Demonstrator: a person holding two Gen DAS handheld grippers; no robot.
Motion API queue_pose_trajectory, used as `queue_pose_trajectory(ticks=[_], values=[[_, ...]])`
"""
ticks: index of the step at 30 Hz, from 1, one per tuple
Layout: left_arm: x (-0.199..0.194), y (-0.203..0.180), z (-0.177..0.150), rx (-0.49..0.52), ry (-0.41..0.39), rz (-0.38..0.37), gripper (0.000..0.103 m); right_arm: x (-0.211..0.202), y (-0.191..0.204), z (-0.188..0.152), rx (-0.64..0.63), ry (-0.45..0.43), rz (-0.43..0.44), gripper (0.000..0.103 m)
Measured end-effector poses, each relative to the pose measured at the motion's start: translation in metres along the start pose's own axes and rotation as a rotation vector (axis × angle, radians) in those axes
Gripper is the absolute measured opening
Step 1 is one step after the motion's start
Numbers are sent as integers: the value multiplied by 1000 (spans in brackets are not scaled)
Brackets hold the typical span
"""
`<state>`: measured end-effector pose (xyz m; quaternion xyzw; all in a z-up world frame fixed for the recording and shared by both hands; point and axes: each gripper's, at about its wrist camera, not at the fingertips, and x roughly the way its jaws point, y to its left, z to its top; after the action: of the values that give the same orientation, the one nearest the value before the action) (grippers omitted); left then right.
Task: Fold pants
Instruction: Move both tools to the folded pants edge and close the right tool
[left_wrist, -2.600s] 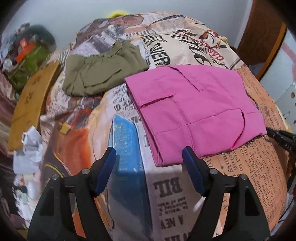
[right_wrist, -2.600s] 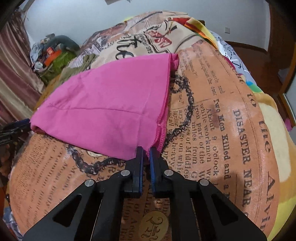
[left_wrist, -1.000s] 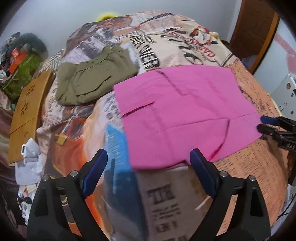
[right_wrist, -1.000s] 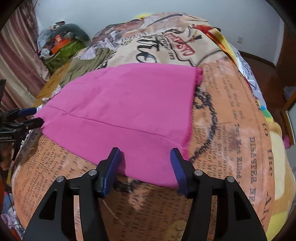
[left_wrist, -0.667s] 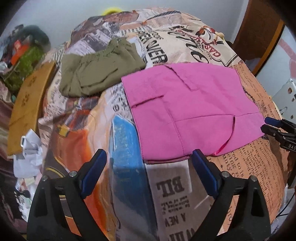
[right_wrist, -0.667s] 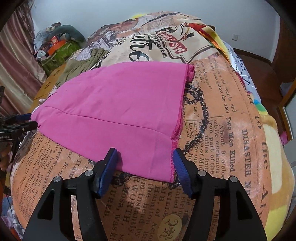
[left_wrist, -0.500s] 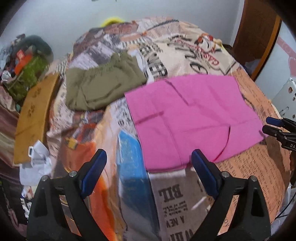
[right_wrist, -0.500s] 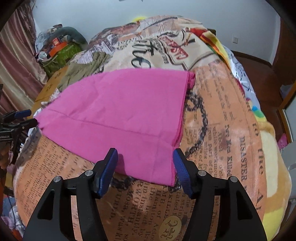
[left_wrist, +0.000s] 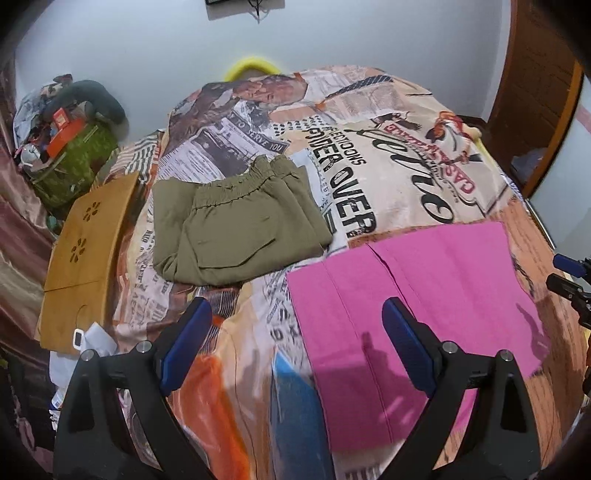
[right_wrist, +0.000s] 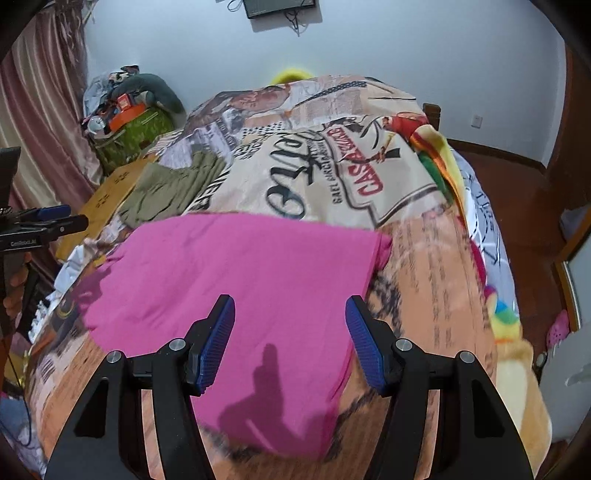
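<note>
The folded pink pants (left_wrist: 413, 302) lie flat on the printed bedspread, and also show in the right wrist view (right_wrist: 236, 288). My left gripper (left_wrist: 295, 343) is open and empty, held above the bed at the pants' left edge. My right gripper (right_wrist: 290, 339) is open and empty, raised above the pants' near edge. The right gripper's tips show at the right edge of the left wrist view (left_wrist: 569, 277). The left gripper shows at the left of the right wrist view (right_wrist: 44, 219).
Folded olive pants (left_wrist: 236, 221) lie on the bedspread (left_wrist: 369, 147) behind the pink ones. A wooden board (left_wrist: 85, 254) leans at the bed's left side. A green bag with clutter (left_wrist: 70, 155) stands in the far left corner. A wooden door (left_wrist: 535, 92) is at the right.
The right gripper opened and let go of the pink pants' edge. Both grippers then rose and pulled back from the folded pants, which stay flat.
</note>
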<state>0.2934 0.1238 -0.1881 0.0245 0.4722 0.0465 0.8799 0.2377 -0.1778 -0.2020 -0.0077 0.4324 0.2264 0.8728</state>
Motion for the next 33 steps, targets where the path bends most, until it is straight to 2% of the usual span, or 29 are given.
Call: queue_pose_trajectory(ticks=[6,12,15,19,22,27,28,30,33], values=[[46,-1,14,-3,81,-19,94,29,-22,17,36,9,-22,58],[84,4,25,-32,140,-1,94,67,-44,28,66,30,-46,58],[101,9,28,-69,175,-28,94,82,-56,30,84,28,-61,58],[122,10,22,-96,237,-105,94,99,-66,32,119,41,-49,58],[135,12,16,-120,269,-124,94,109,-73,33,156,51,-28,58],[136,18,10,-160,258,-147,94,113,-73,32,144,38,-19,57],[135,18,9,-155,253,-134,93,114,-70,31,123,36,-31,55],[134,16,8,-136,239,-112,90,118,-67,30,80,52,-58,37],[130,10,5,-94,206,-46,90,123,-64,28,37,71,-91,20]])
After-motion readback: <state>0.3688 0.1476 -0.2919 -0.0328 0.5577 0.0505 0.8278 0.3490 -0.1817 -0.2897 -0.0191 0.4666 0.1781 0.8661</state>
